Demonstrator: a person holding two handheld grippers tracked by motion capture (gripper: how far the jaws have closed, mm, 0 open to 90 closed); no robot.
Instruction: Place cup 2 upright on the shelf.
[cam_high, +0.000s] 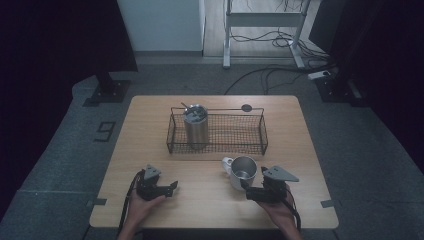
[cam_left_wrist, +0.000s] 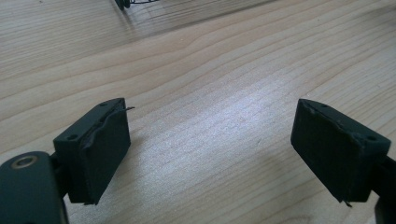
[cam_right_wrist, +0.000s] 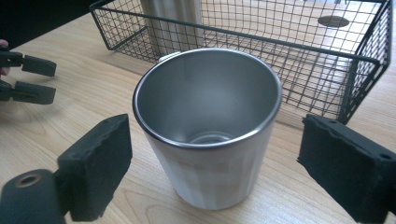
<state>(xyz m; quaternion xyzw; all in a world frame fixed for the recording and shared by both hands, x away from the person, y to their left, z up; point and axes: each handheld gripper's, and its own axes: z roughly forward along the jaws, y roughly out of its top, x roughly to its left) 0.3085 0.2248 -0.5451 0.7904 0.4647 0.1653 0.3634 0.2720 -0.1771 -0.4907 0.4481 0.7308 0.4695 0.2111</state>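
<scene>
Right gripper (cam_right_wrist: 215, 163) spread round white mug (cam_right_wrist: 210, 135), pads apparently not touching; left gripper (cam_left_wrist: 210, 144) spread, empty.

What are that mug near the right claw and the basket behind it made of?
The mug looks like brushed steel inside, dull sheen and bright rim, with a white, possibly coated, outside. The basket looks like dark wire mesh, thin crossing strands you can see through.

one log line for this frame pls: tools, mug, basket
right tool: open, pads either side of mug, not touching | left tool: open, nothing between | mug: upright on table | basket: holds steel tumbler
</scene>
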